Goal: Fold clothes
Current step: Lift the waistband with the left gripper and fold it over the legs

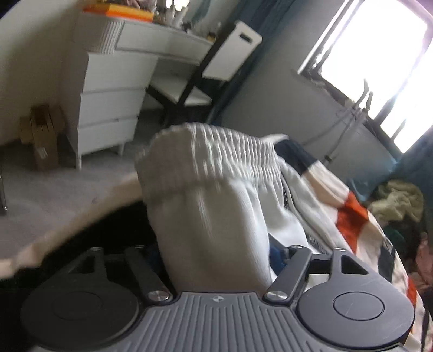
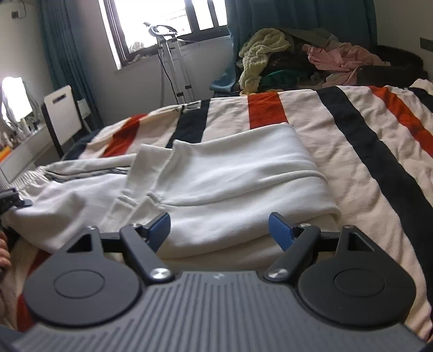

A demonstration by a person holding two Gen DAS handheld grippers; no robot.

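Left hand-held gripper (image 1: 216,260): white trousers (image 1: 213,195) are bunched between the jaws at the elastic waistband end; pad contact is hidden, so a grip cannot be confirmed. Right hand-held gripper (image 2: 219,230): jaws are spread, nothing held, poised over the part-folded trousers on the striped bed (image 2: 365,151). Step judged: waistband being brought over for the next fold; a firm pinch is needed first. No legible writing is seen.

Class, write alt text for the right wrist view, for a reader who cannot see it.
The open right gripper hovers at the near edge of a partly folded white garment lying on a bed with a cream, orange and navy striped blanket. Behind it, a pile of unfolded clothes sits near a bright window.
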